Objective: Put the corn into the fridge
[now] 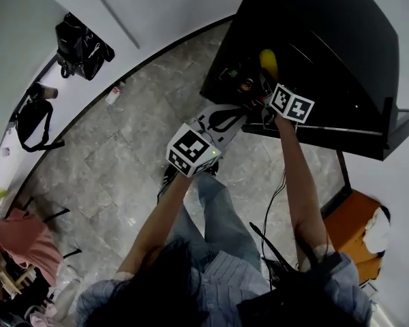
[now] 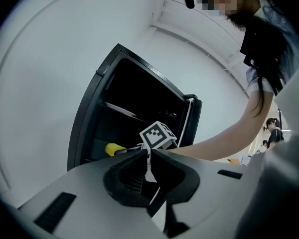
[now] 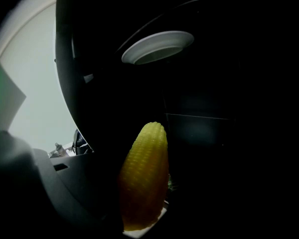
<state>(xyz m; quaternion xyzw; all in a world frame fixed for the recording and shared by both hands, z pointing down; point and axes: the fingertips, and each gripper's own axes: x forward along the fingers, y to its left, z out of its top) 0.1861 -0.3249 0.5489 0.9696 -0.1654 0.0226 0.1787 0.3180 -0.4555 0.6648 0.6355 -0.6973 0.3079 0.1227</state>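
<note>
Grey stone floor (image 1: 123,155) fronts the open black fridge (image 1: 341,60); right tool (image 1: 264,87) grips the corn (image 3: 144,178) inside its opening; left tool (image 2: 149,169), nearer, is clenched on nothing.

Off to my left, past the grey floor's (image 1: 123,162) dark edge, I see a black bag (image 1: 82,38), a backpack (image 1: 33,121), a cup (image 1: 46,92) between them and a bottle (image 1: 113,96) nearby.
</note>
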